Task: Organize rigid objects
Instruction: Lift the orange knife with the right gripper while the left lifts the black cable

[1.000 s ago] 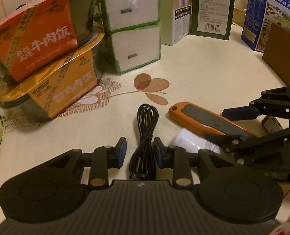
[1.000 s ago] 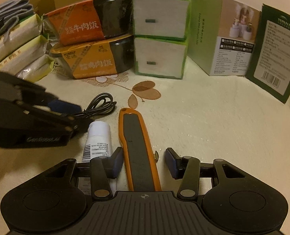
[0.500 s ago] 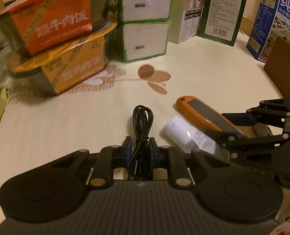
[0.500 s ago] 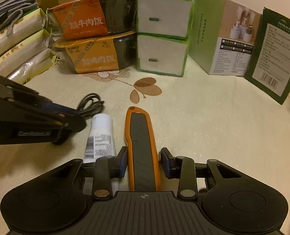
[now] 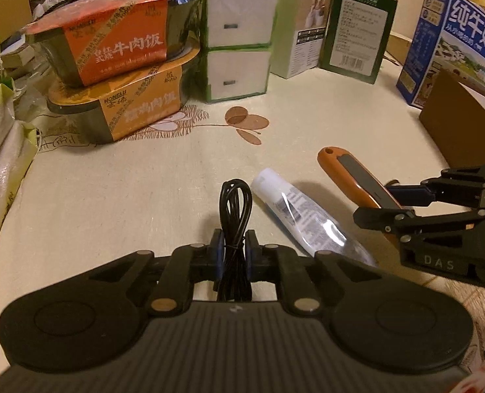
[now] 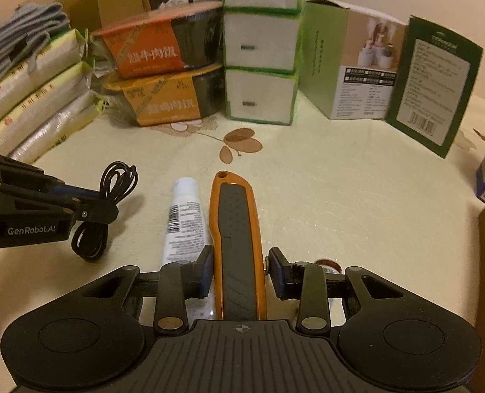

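Both grippers up off the tablecloth [image 5: 307, 137] since a sec ago. Left gripper [image 5: 233, 249] clamped tight on black cable [image 5: 235, 206]; right gripper [image 6: 240, 270] pinched narrow on orange knife [image 6: 237, 229], both lifted. White tube [image 6: 184, 219] lies btwn them.

2 meal bowls [image 5: 118, 49], 3 tissue boxes [image 6: 262, 95], 1 cable [image 5: 235, 209], 1 tube [image 5: 294, 206], 1 knife [image 6: 237, 229]

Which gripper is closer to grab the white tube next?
Neither is free: the left gripper holds the black cable, the right gripper the orange knife. The white tube touches the right one.
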`<move>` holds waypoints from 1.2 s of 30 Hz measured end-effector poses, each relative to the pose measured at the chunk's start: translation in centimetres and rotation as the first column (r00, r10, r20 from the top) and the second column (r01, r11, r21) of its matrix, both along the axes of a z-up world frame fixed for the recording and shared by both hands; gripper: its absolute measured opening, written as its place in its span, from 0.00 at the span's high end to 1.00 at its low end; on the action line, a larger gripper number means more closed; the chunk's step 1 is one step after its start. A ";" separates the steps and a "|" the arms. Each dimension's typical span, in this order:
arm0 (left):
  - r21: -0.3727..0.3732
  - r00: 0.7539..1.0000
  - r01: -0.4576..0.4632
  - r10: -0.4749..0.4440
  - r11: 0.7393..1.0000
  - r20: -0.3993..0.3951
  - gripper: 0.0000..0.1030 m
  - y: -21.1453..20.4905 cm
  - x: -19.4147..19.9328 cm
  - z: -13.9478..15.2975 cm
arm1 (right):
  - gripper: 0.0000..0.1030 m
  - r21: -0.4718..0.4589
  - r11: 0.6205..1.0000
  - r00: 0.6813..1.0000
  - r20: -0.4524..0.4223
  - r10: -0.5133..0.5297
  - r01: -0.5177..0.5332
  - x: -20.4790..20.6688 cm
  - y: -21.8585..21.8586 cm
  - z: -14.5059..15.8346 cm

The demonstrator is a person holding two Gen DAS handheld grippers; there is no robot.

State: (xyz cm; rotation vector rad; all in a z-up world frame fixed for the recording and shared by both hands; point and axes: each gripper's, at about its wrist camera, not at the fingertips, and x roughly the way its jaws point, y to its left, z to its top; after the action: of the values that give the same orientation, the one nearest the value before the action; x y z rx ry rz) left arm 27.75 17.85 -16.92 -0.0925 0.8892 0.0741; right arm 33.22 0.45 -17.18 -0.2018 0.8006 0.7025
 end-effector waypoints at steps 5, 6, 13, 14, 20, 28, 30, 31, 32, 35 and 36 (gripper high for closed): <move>-0.018 1.000 -0.003 0.003 1.000 0.004 0.91 -0.8 -1.9 1.0 | 0.69 0.028 0.999 1.000 -0.017 -0.022 0.022 -1.6 -1.3 1.1; -0.021 1.000 -0.002 0.002 1.000 0.005 0.91 -1.0 -2.3 1.2 | 0.69 0.034 0.999 0.999 -0.020 -0.027 0.028 -1.9 -1.5 1.2; -0.056 1.000 0.008 -0.007 0.998 0.012 0.91 -2.7 -5.0 2.4 | 0.69 0.062 0.996 0.997 -0.049 -0.064 0.067 -4.4 -3.6 2.2; -0.060 1.000 0.009 -0.009 0.998 0.012 0.91 -2.9 -5.3 2.6 | 0.69 0.064 0.995 0.996 -0.052 -0.069 0.072 -4.7 -3.9 2.3; -0.085 0.999 0.023 -0.020 0.996 0.029 0.91 -4.7 -7.5 4.1 | 0.69 0.083 0.992 0.994 -0.062 -0.088 0.093 -7.3 -5.9 3.6; -0.106 0.996 0.056 -0.049 0.993 0.070 0.91 -7.5 -9.5 6.6 | 0.69 0.112 0.987 0.992 -0.055 -0.113 0.119 -10.4 -8.8 5.8; -0.106 0.995 0.071 -0.062 0.992 0.080 0.91 -8.4 -9.8 7.3 | 0.69 0.122 0.984 0.991 -0.055 -0.123 0.129 -11.0 -9.7 6.5; -0.105 0.994 0.079 -0.071 0.991 0.085 0.91 -8.9 -9.9 7.6 | 0.69 0.126 0.983 0.990 -0.053 -0.129 0.135 -11.3 -10.1 6.8; -0.104 0.993 0.087 -0.078 0.991 0.091 0.91 -9.5 -9.9 8.0 | 0.69 0.131 0.981 0.989 -0.049 -0.136 0.141 -11.6 -10.6 7.2; -0.102 0.988 0.118 -0.106 0.988 0.109 0.91 -11.2 -10.0 9.1 | 0.69 0.148 0.976 0.987 -0.038 -0.158 0.162 -12.4 -12.3 8.4; -0.100 0.987 0.128 -0.116 0.987 0.114 0.91 -11.8 -9.9 9.5 | 0.69 0.156 0.973 0.985 -0.034 -0.167 0.170 -12.5 -12.8 8.8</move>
State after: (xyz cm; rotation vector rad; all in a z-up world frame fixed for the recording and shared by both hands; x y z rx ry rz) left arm 17.82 6.00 -7.47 -0.1402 0.7890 -0.0926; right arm 20.67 -12.37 -8.43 0.0174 0.7679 0.6051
